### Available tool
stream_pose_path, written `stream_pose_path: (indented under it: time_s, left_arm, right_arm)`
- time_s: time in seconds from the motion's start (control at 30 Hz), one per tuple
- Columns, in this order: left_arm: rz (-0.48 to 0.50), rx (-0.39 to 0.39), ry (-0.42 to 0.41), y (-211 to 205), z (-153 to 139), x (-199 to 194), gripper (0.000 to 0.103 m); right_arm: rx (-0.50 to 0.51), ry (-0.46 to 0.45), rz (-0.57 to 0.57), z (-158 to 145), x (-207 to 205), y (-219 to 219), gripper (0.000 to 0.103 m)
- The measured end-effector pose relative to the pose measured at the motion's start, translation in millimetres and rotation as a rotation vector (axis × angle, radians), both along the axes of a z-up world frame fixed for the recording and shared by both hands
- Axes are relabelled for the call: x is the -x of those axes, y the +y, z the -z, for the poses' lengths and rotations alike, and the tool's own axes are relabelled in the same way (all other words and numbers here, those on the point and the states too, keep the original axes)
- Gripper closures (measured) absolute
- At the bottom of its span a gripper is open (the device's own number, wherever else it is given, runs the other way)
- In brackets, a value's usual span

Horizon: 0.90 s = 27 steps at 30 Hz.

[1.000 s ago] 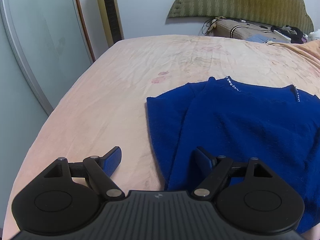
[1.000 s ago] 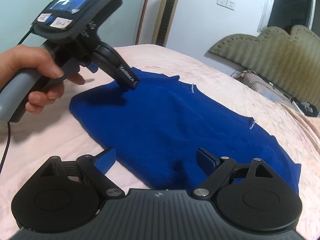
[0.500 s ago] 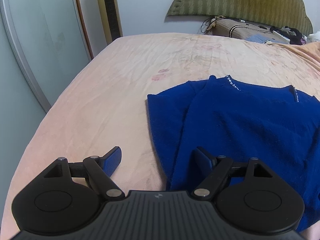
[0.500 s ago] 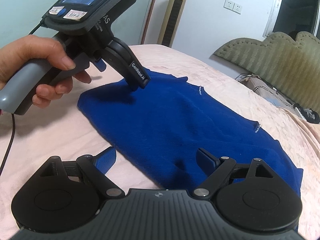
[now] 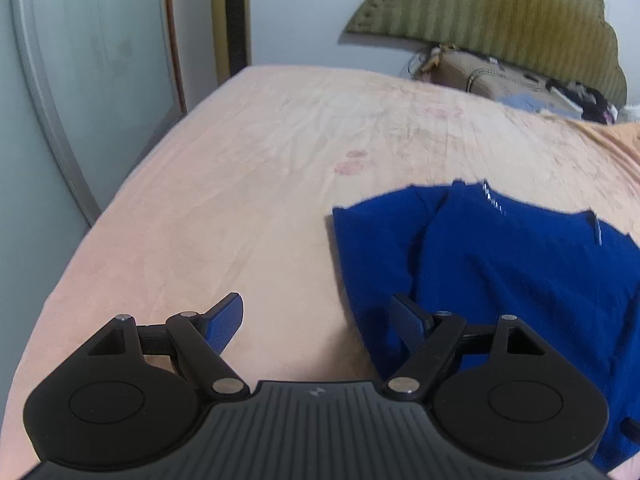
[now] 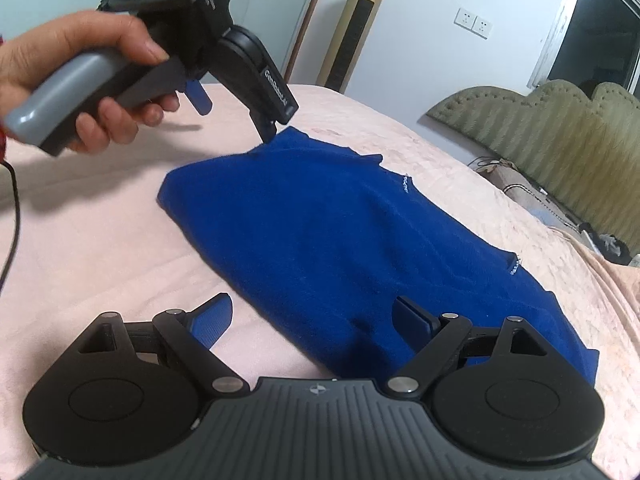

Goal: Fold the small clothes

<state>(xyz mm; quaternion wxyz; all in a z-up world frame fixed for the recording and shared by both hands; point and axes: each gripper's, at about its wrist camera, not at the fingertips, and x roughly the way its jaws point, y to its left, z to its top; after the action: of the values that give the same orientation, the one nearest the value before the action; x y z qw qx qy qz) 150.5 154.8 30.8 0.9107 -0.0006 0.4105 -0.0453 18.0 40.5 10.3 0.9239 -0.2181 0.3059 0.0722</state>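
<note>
A dark blue small garment lies flat on the pink bed sheet, partly folded, with a flap doubled over at its left side. My left gripper is open and empty, its left finger over bare sheet and its right finger at the garment's left edge. In the right wrist view a hand holds the left gripper just above the garment's far left corner. My right gripper is open and empty above the garment's near edge, its right finger over the cloth.
A green padded headboard and a pile of pillows and clutter stand at the bed's far end. A gold tower fan and a frosted glass panel stand beyond the bed's left edge. A black cable hangs from the left gripper.
The left gripper has moved left off the garment and lifted a little, so the cloth sits further right in its view. The right gripper has barely moved. Both stay open.
</note>
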Motion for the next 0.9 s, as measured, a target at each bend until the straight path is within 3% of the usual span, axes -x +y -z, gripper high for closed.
stream_pose_path:
  time_s: [0.57,0.67,0.8,0.9]
  left_arm:
    - [0.024,-0.013,0.036,-18.2,8.6,-9.4,0.023]
    - [0.042,0.048,0.061,-15.5,9.4,-13.5,0.022]
    - [0.072,0.192,0.122,-6.0,14.0,-23.8,0.022]
    - [0.096,0.261,0.15,-2.1,19.1,-32.9,0.014]
  right_arm:
    - [0.042,-0.009,-0.042,5.4,1.1,12.2,0.017]
    - [0.077,-0.026,-0.047,6.3,1.6,16.4,0.018]
    - [0.144,-0.063,-0.047,10.5,0.6,24.1,0.021]
    - [0.186,-0.082,-0.047,15.0,-3.9,30.9,0.023]
